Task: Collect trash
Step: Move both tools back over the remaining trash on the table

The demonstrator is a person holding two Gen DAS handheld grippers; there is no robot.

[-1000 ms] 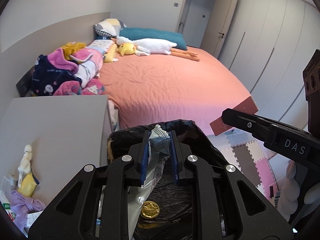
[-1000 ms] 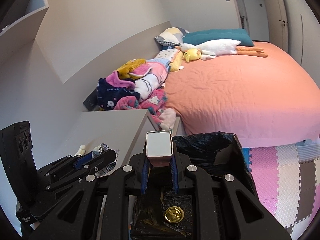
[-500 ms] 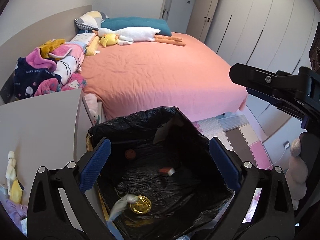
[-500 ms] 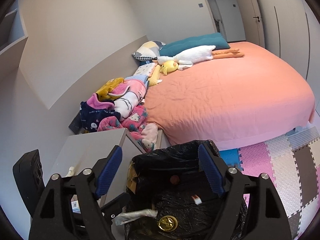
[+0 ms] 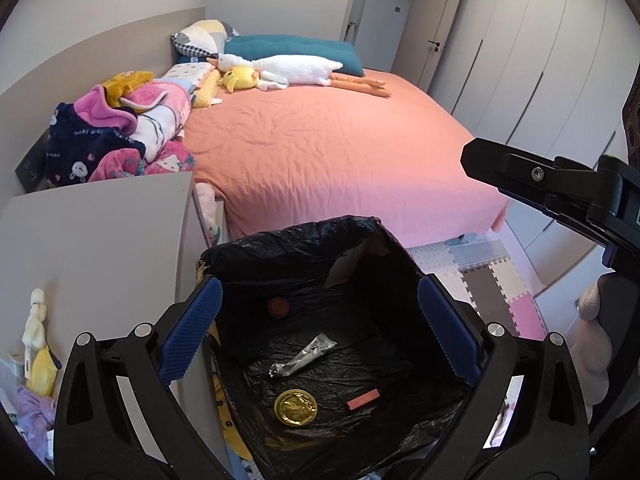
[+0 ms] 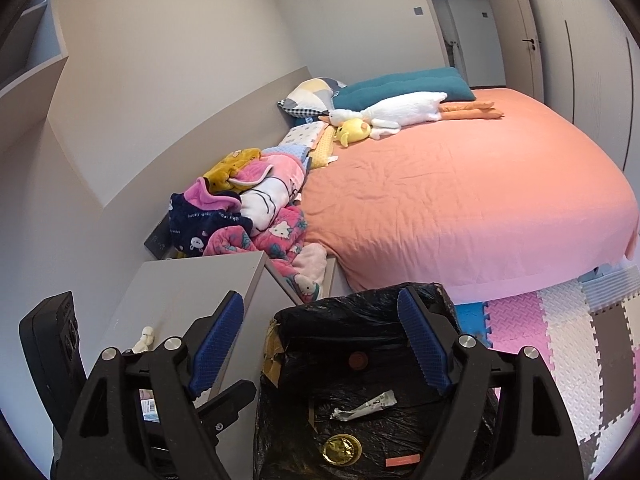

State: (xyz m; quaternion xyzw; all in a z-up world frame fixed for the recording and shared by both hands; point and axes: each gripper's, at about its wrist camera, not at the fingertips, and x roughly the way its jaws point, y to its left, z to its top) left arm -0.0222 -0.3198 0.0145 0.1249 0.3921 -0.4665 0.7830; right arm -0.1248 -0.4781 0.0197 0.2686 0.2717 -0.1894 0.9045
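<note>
Now, left gripper (image 5: 318, 330): jaws spread wide, nothing between the blue pads (image 5: 190, 330); it hangs over the mouth of the bin (image 5: 296, 248).
Right gripper (image 6: 320, 338): also spread wide and empty, above the same bin (image 6: 360, 312); its black arm (image 5: 560, 184) shows at the right edge of the left wrist view.
Bin: a box lined with a black bag, standing on the floor between the cabinet (image 5: 92, 248) and the bed (image 5: 332, 148); torn cardboard and tape show at its near-left corner in the right wrist view.
Trash in bin: a crumpled silver wrapper (image 5: 304, 356) lies on the bag's bottom; a gold foil disc (image 5: 295, 407) lies nearer the camera; a small red strip (image 5: 363, 398) lies to the right of the disc; a round reddish spot (image 5: 279, 306) sits on the far inner wall, and what it is cannot be told.
Same items, right wrist view: wrapper (image 6: 366, 404), disc (image 6: 342, 449), strip (image 6: 403, 460).
Cabinet: grey top, beside the bin; a small pale figure (image 5: 35, 316) and some purple and yellow bits lie at its near-left edge, too cut off to name.
Bed: orange sheet, a white goose toy (image 5: 288, 68) and a yellow plush (image 5: 240, 78) near the teal pillow (image 5: 288, 46); a heap of pink and navy blankets (image 5: 116, 128) along the wall side.
Floor: foam mats (image 6: 568, 344) in pink, white and brown beside the bin.
</note>
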